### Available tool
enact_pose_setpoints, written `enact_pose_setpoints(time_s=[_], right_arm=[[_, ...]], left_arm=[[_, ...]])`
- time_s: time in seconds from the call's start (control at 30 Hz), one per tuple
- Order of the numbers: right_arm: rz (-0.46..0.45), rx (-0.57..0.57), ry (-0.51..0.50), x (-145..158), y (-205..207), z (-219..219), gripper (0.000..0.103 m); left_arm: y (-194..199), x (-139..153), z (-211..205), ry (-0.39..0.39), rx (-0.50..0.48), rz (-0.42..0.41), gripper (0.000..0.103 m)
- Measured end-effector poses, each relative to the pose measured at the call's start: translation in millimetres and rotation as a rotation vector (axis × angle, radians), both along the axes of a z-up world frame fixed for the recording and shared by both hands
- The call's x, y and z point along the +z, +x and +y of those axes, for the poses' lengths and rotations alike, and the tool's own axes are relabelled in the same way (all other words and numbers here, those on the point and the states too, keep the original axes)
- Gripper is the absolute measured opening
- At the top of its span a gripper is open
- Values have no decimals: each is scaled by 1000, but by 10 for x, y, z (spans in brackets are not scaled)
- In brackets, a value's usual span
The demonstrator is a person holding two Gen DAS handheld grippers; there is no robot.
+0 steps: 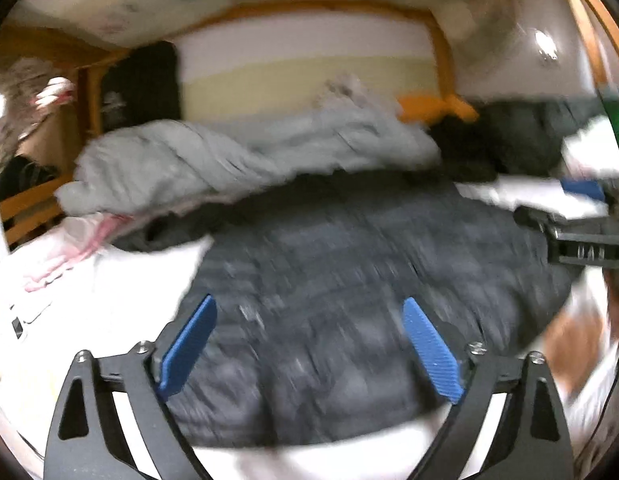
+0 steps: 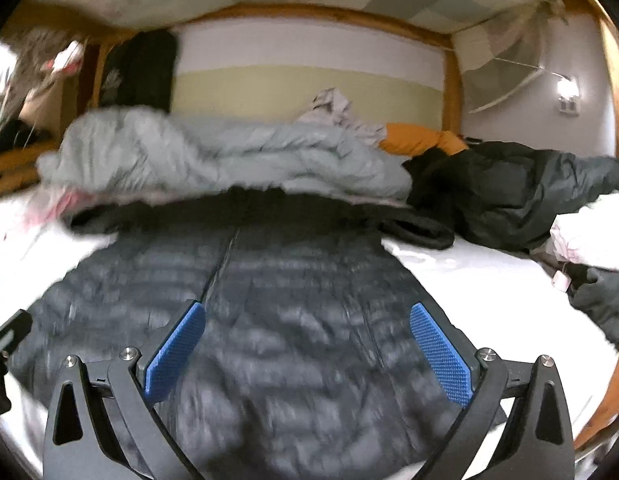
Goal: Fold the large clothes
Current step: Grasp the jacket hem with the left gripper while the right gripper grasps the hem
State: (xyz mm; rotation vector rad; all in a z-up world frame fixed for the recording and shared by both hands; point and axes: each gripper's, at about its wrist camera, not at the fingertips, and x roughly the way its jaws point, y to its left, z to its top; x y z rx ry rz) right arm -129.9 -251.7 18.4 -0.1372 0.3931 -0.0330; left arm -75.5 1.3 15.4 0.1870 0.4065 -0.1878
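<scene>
We see a dark quilted puffer jacket (image 2: 269,320) spread flat on the white sheet of the bed (image 2: 469,272), its shiny fabric stitched into narrow horizontal ribs, with a zip line running up its middle. Behind it lies a crumpled pale grey duvet (image 2: 229,152), soft and puffy, and to the right a heap of dark green-black clothing (image 2: 529,192) and an orange pillow (image 2: 421,140). A wooden frame borders the bed.

Our left claw (image 1: 309,344) stands wide, its 2 blue ribbed pads apart with nothing pinched; the jacket lies below and ahead of it. Our right claw (image 2: 307,350) also stands wide and holds nothing, and the jacket's lower half fills the gap beneath its blue textured pads. Both views are motion-blurred.
</scene>
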Motion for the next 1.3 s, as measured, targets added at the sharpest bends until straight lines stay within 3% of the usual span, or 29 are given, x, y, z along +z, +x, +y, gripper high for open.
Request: enact_pose_setpoints(time_s=[0.13,0.3,0.43,0.57,0.63,0.67,0.7,0.73,0.8,0.83,0.87,1.0,1.17,1.3], right_arm=[[103,63,-138,-277,-201,113,102],[234,142,-208,-606,-388,175,102],[320,129,-342,-897,-312,259,100],[334,110,-312,-951,-236,186,99],[292,81,-336,-906,-218,167,99],[272,65,-356,-884,-183,171,96],[249,44,-375,-846,-158,167,84],[235,18,-396,-821,-118,160,75],[243,-18,-419,-774,-2,135,43],[263,-29,-402,-755,48,86,32],[277,-31,-380,-728,66,52,13],[273,31,-282,-480,-173,-50,6],[273,159,-325,-273,-569,-28,6],[266,186,-353,-134,-565,3,6]], left_arm=[[-104,-311,-266,156,-110,96,87],[-161,-556,-471,303,-123,125,87],[-39,-677,-440,323,-72,174,88],[22,-591,-324,310,2,125,87],[109,-543,-247,304,36,108,78],[160,-531,-217,299,48,108,73],[208,-517,-192,294,52,110,61],[249,-504,-165,290,54,118,41],[296,-472,-135,281,48,139,18],[293,-447,-136,279,46,138,12],[258,-403,-129,278,43,129,9],[44,-180,-124,326,34,120,4],[-171,69,54,335,-19,171,5],[13,230,128,288,-35,194,12]])
